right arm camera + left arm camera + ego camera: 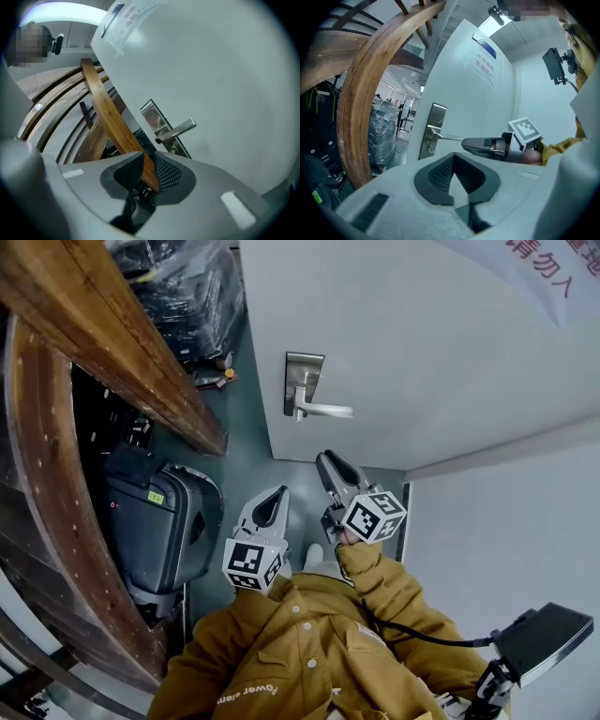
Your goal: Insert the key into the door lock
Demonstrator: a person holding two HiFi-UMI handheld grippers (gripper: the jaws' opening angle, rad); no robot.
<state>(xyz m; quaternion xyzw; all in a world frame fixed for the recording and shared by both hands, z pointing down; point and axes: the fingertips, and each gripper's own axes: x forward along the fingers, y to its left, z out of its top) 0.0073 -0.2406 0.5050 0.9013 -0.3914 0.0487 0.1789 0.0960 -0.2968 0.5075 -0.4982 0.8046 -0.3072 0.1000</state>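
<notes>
The door is smooth, matt white paint. Its handle and lock plate are brushed metal with a soft sheen. The curved beam is varnished brown wood with visible grain. The left gripper and right gripper are matt grey plastic with black ribbed pads. The jacket is mustard cloth, and the sign looks like paper.

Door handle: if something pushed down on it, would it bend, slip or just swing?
The lever looks like solid metal, so it is probably stiff. It joins a metal plate at one end, so a push would likely swing it about that end. Its smooth, shiny finish may be slippery.
</notes>
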